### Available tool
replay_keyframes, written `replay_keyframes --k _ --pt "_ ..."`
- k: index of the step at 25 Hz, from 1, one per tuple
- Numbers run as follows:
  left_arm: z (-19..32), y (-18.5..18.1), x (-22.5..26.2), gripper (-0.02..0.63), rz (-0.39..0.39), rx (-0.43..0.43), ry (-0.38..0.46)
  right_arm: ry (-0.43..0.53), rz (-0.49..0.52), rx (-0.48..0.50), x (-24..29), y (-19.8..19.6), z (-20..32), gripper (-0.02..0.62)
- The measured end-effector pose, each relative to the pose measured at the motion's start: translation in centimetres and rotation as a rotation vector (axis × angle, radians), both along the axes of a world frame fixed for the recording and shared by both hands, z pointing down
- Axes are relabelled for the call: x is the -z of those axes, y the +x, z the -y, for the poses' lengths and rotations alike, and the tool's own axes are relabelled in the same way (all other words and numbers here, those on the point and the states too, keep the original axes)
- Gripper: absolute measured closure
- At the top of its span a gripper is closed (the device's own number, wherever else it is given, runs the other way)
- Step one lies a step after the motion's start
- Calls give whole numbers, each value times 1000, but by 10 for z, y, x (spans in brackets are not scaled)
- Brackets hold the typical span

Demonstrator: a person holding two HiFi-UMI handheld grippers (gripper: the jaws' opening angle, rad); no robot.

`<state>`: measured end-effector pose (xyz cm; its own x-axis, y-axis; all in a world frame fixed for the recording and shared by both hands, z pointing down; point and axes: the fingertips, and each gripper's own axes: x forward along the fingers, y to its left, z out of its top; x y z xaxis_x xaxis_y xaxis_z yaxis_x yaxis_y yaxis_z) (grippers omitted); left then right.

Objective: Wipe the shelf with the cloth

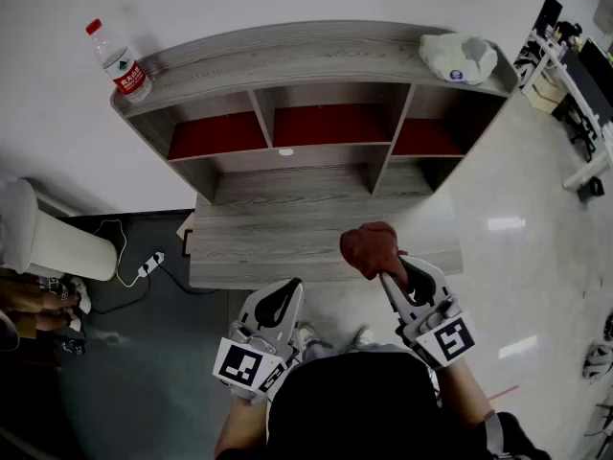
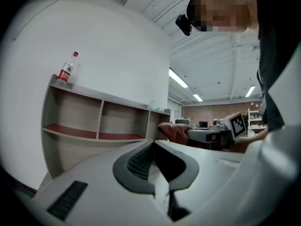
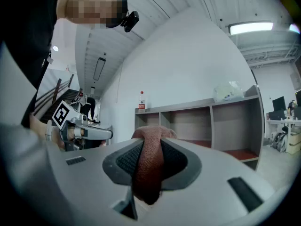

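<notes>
At the front edge of the shelf's (image 1: 316,65) lower ledge (image 1: 278,233), toward 5 o'clock, I have the right gripper (image 1: 393,271) clamped on the reddish-brown cloth (image 1: 372,247). The cloth bunches over the ledge's lip, and in the right gripper view a strip of it runs down between the pads (image 3: 126,160). The left gripper (image 1: 278,303) sits at 7 o'clock, short of the ledge, its jaws together on nothing. The shelf has three compartments, left (image 1: 218,134), middle (image 1: 330,123) and right (image 1: 426,134), and each shows me a red floor. On the top board, a clear bottle (image 1: 120,63) with a red cap stands at 10 o'clock; I cannot tell how full it is. A crumpled pale bag (image 1: 458,56) lies at 2 o'clock.
</notes>
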<state>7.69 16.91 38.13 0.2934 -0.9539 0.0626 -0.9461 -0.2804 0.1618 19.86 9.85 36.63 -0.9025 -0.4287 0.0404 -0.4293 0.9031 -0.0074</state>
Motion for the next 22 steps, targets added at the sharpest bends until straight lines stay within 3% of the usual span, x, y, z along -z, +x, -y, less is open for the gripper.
replay_keyframes --k 11,22 --pt "-10 -25 -4 598 -6 -12 -7 -8 9 -9 -2 -27 -8 511" --pt "-39 -90 -26 598 -41 -6 -25 -25 -7 -73 -10 -80 -12 506"
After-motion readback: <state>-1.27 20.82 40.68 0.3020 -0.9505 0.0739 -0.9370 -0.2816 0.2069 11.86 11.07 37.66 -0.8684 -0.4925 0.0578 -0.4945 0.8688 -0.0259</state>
